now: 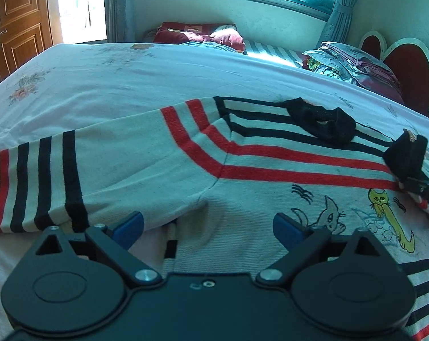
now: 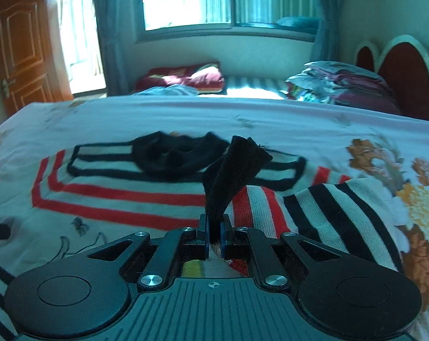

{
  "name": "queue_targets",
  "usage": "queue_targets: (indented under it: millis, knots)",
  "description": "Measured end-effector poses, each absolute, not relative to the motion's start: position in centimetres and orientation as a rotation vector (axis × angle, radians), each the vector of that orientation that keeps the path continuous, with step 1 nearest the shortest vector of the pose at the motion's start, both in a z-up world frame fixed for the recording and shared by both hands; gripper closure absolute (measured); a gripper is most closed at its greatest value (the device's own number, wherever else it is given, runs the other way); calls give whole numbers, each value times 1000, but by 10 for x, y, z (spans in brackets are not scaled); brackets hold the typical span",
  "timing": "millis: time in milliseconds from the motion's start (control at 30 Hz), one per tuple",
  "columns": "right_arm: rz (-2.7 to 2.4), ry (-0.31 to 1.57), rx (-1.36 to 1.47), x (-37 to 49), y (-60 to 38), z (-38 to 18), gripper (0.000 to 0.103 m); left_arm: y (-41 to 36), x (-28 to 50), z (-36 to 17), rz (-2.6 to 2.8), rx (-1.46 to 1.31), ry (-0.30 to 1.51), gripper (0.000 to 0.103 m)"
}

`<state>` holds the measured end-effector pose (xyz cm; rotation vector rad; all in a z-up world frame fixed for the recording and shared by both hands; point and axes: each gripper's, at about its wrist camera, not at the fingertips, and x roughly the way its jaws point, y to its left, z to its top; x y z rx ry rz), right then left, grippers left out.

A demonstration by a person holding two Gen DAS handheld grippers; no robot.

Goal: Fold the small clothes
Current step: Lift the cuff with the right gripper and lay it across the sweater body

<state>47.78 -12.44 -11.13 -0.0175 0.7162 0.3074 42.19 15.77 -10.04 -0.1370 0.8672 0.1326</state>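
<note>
The sweater point(image 1: 163, 153) is pale grey-white with red and black stripes, a black collar point(image 1: 322, 125), and cat figures drawn in yellow and grey outline on the front. The bedsheet point(image 1: 106, 74) is white with a faint floral print, orange-brown and yellow on one side. Both tools are black with blue pads point(image 1: 129, 224).

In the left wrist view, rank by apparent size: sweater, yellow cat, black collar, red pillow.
1. Sweater
2. Red pillow, though it lies farthest away
3. Black collar
4. Yellow cat, close to the collar; unsure
</note>
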Motion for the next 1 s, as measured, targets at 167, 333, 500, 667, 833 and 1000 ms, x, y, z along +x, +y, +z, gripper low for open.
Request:
queue_targets:
  millis: [167, 333, 500, 667, 833, 1000]
  knots:
    - [407, 798, -88, 470, -79, -147, 97, 172, 415, -101, 125, -165, 864, 6]
    - [467, 755, -147, 459, -67, -156, 64, 166, 417, -98, 96, -207, 832, 4]
    - [441, 691, -85, 442, -93, -136, 63, 137, 439, -104, -42, -332, 841, 6]
    - [420, 709, -38, 423, -144, -128, 64, 92, 471, -128, -170, -391, 902, 30]
    - [337, 734, 14, 404, -200, -129, 64, 59, 496, -144, -214, -386, 940, 58]
    - [146, 768, 108, 417, -245, -138, 64, 49, 510, -141, -198, -289, 922, 96]
